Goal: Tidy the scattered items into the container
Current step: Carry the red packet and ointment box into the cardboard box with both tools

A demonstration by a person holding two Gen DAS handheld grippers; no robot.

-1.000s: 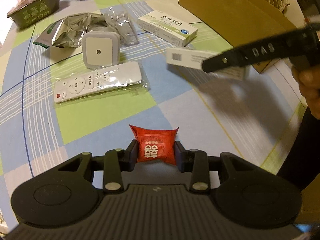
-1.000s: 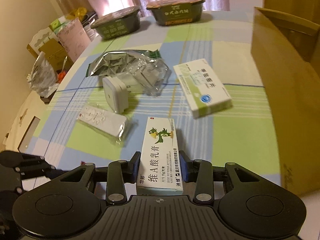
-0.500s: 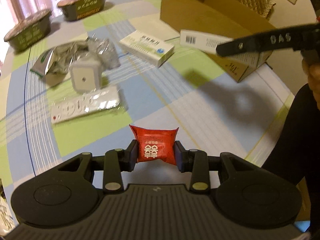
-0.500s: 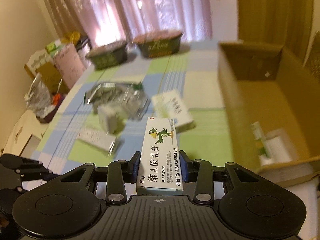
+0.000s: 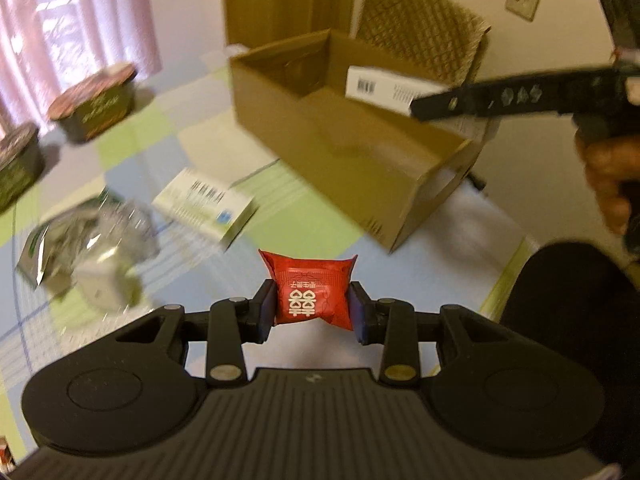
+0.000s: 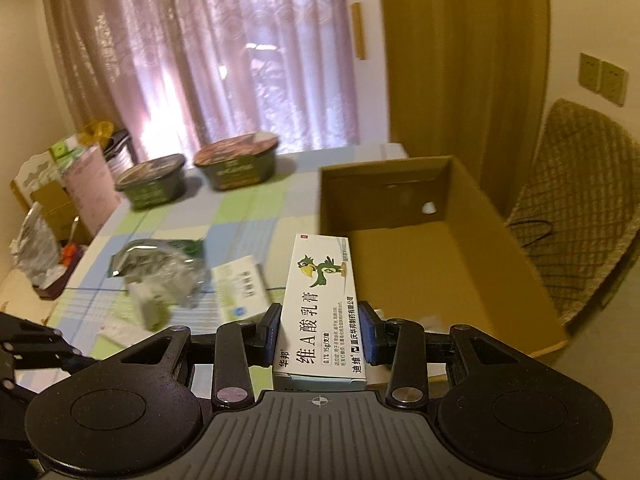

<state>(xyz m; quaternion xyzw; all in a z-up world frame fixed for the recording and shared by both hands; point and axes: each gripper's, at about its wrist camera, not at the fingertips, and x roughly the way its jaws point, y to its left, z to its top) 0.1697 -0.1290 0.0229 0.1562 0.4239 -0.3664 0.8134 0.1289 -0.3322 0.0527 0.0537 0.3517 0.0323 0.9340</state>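
Between the fingers of my left gripper (image 5: 312, 306) sat a small red packet (image 5: 310, 294), clamped on both sides and held above the checked tablecloth (image 5: 280, 236). My right gripper (image 6: 320, 330) was clenched on a white ointment box (image 6: 320, 312) printed with a green bird, its long axis pointing forward along the fingers. From the left wrist view that same box (image 5: 380, 88) appeared above the open cardboard box (image 5: 340, 152), with the right gripper's black finger (image 5: 500, 96) reaching in from the right and a hand (image 5: 612, 184) behind it. From the right wrist view the cardboard box (image 6: 500, 248) lay ahead and to the right, its floor mostly bare apart from some pale items near the front corner, too hidden to identify. Left on the cloth were a white medicine box (image 6: 240, 292), a crumpled foil bag (image 6: 152, 260) and a white plug-like block (image 6: 146, 304), all blurred. Two dark green bowls (image 6: 236, 164) stood at the far edge of the table near the curtain (image 6: 200, 52). A wicker chair (image 6: 576, 200) stood just beside the cardboard box.
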